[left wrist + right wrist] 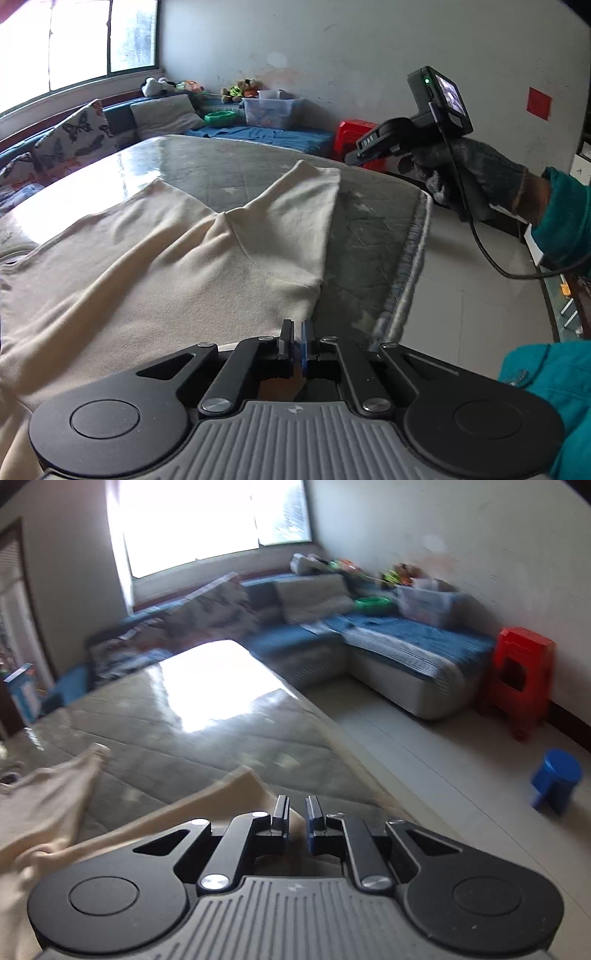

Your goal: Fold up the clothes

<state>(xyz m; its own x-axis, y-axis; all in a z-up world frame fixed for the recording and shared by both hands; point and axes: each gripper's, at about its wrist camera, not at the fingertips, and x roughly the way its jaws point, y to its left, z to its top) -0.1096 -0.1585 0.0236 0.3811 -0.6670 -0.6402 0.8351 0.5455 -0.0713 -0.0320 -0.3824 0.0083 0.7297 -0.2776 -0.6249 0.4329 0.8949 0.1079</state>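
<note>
A cream garment (147,266) lies spread on a grey quilted mat on the table, one leg or sleeve (306,206) reaching toward the far right edge. My left gripper (296,332) is shut at the garment's near right corner; whether cloth is pinched is hidden. My right gripper is held up in a gloved hand at the right, above the table's corner (373,147), with its fingertips out of sight. In the blurred right wrist view its fingers (296,812) stand slightly apart with nothing between them, above the garment's edge (207,805).
The mat's right edge (410,266) drops to a tiled floor (424,757). A blue sofa (406,642) with cushions and a storage box (271,110) runs along the wall. A red stool (521,679) and a blue stool (557,779) stand on the floor.
</note>
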